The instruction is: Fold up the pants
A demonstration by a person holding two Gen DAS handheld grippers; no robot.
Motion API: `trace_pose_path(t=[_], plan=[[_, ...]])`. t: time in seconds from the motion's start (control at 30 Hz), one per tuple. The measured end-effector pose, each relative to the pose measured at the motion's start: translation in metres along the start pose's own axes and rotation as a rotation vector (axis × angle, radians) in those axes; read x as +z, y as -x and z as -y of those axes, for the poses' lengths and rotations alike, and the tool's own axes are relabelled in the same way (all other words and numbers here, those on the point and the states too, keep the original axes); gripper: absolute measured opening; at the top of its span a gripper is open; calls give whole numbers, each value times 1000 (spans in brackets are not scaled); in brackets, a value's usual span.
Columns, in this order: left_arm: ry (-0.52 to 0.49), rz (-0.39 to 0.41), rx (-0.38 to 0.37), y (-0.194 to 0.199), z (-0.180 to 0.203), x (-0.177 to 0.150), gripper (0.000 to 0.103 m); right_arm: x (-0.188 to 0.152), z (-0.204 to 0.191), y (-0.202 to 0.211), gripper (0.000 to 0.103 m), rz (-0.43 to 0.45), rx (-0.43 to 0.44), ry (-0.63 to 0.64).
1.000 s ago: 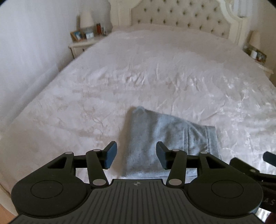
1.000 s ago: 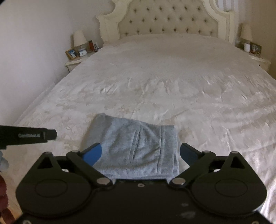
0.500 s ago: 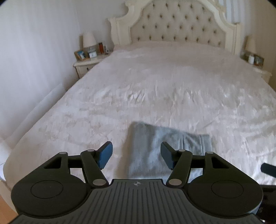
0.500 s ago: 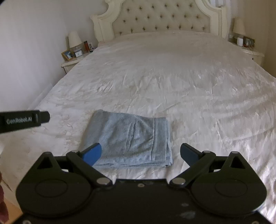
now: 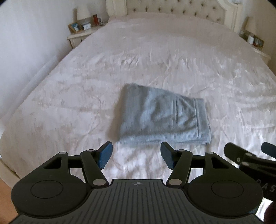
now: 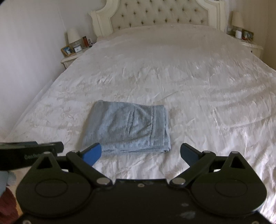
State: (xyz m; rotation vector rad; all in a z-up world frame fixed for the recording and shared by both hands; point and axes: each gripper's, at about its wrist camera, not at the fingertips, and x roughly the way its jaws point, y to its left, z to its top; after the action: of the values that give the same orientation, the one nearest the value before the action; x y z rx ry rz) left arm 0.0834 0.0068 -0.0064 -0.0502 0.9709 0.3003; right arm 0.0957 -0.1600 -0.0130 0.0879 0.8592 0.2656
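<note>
Pants [image 5: 162,118]: lay folded near the bed's [image 5: 69,96] foot edge.
Left gripper [image 5: 136,156]: jaws apart, just widened, empty.
Right gripper [image 6: 139,154]: wide, empty.

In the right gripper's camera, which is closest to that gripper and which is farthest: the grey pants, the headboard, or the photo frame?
1. Grey pants, just ahead on the bed.
2. Photo frame, far left on the nightstand.
3. Headboard, at the very back.
</note>
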Motion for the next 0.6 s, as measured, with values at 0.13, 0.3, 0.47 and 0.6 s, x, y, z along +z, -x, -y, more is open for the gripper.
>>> trace_pose_path(t=[0.13, 0.3, 0.47, 0.6], plan=[[17, -18, -2, -1, -2, -5, 60, -4, 3, 1, 103, -9, 1, -7], [27, -47, 4, -3, -4, -12, 60, -7, 5, 1, 103, -17, 16, -20], [33, -73, 3, -5, -4, -16, 60, -8, 6, 1, 103, -26, 36, -13], [40, -90, 4, -6, -2, -18, 60, -8, 6, 1, 103, -30, 51, -10]])
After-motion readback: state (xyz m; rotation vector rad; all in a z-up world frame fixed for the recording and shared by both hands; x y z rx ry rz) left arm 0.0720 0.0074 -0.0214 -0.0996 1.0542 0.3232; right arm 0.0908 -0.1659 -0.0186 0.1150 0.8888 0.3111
